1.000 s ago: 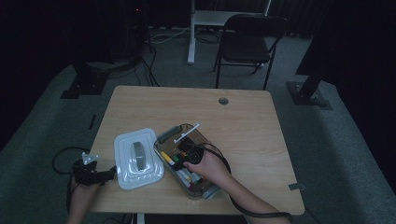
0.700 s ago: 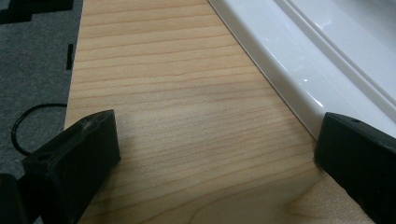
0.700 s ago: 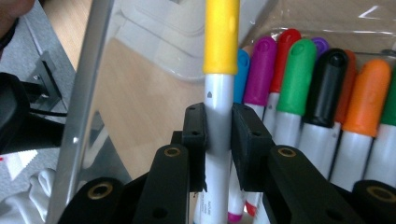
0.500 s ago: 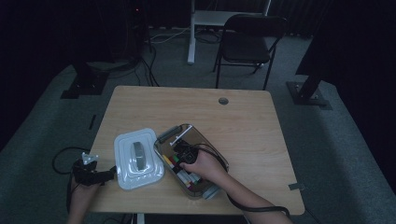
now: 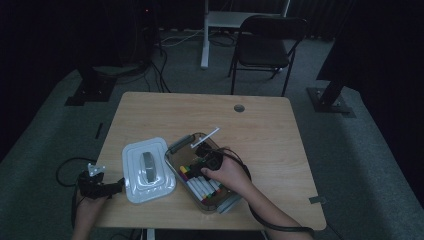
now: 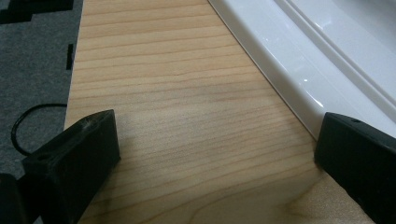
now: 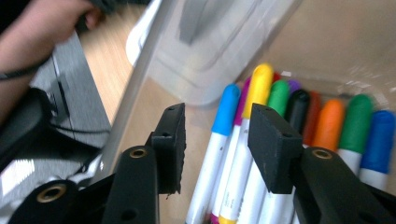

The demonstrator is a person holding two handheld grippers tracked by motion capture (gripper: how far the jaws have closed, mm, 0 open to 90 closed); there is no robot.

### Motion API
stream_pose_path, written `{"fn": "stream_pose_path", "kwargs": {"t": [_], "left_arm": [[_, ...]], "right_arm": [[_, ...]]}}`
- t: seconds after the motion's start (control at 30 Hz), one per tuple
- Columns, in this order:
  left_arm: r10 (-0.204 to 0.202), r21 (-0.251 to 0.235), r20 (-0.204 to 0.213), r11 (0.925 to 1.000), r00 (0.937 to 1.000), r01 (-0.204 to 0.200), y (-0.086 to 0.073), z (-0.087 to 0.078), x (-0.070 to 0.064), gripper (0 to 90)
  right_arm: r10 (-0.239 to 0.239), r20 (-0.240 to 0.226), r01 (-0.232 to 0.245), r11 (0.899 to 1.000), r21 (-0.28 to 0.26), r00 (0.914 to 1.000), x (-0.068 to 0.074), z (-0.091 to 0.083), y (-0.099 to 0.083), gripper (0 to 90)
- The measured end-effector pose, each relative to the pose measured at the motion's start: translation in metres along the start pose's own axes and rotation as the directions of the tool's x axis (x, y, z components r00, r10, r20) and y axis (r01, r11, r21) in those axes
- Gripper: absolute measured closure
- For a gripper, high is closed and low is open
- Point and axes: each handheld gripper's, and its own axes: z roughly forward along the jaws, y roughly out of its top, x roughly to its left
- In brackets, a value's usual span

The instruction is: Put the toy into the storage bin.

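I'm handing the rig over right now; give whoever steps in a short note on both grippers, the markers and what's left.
Right gripper: open, jaws inside the clear plastic box, straddling the blue-capped white marker; nothing gripped.
Left gripper: open, empty, low over the wooden table beside the white plastic lid.
The lid is off and lies left of the box. The coloured markers lie side by side in the box.
Likely next: close on a marker and lift it.

The high view looks forward and down on the whole desk (image 5: 260,125) from afar. The left gripper view sits close at the white lid's (image 6: 299,70) rim — seven o'clock on the desk. The right gripper view looks into the marker box (image 7: 327,88) — lid shared.
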Motion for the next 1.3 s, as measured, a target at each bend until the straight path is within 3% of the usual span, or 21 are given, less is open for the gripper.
{"fn": "stream_pose_path", "kwargs": {"t": [0.1,0.13,0.23,0.4,0.6,0.7,0.77,0.93,1.0,1.13,1.3], "left_arm": [[-0.001,-0.001,0.000,1.0000,1.0000,0.001,0.000,0.000,0.000,0.6],[-0.001,-0.001,0.000,1.0000,1.0000,0.001,0.000,0.000,0.000,0.6],[-0.001,-0.001,0.000,1.0000,1.0000,0.001,0.000,0.000,0.000,0.6],[-0.001,0.000,0.000,1.0000,1.0000,0.001,0.000,0.000,0.000,0.6],[0.000,0.000,0.000,1.0000,1.0000,0.000,0.000,0.000,0.000,0.6],[0.000,-0.001,0.000,1.0000,1.0000,0.000,0.000,0.000,0.000,0.6],[-0.001,-0.001,0.000,1.0000,1.0000,0.001,0.000,0.000,0.000,0.6],[-0.002,-0.001,0.000,1.0000,1.0000,0.002,0.000,0.000,0.000,0.6],[0.000,0.001,0.001,1.0000,1.0000,0.000,0.000,0.000,0.000,0.6],[0.000,0.001,0.001,1.0000,1.0000,0.000,0.000,0.000,0.000,0.6],[0.000,0.001,0.001,1.0000,1.0000,0.000,0.000,0.000,0.000,0.6]], "right_arm": [[-0.028,0.016,0.029,0.997,-0.072,0.9995,-0.003,-0.017,-0.003,49.7],[-0.039,0.021,0.041,0.994,-0.106,0.9990,-0.005,-0.022,-0.004,47.1],[-0.017,-0.004,0.016,0.977,-0.213,0.9998,-0.010,-0.038,-0.008,42.3],[-0.027,0.056,0.042,0.960,-0.277,0.9981,-0.020,-0.057,-0.015,43.2],[-0.037,0.154,0.087,0.940,-0.329,0.9874,-0.035,-0.073,-0.026,36.9],[-0.013,0.199,0.086,0.929,-0.361,0.9800,-0.046,-0.080,-0.034,34.8],[0.009,0.193,0.064,0.928,-0.366,0.9811,-0.052,-0.084,-0.039,34.7],[0.068,0.223,0.021,0.927,-0.375,0.9724,-0.068,-0.089,-0.054,34.5],[0.082,0.238,0.009,0.932,-0.361,0.9679,-0.076,-0.089,-0.062,36.5],[0.121,0.275,-0.018,0.937,-0.349,0.9538,-0.092,-0.086,-0.077,35.9],[0.185,0.309,-0.065,0.930,-0.361,0.9329,-0.110,-0.080,-0.098,35.5]]}}
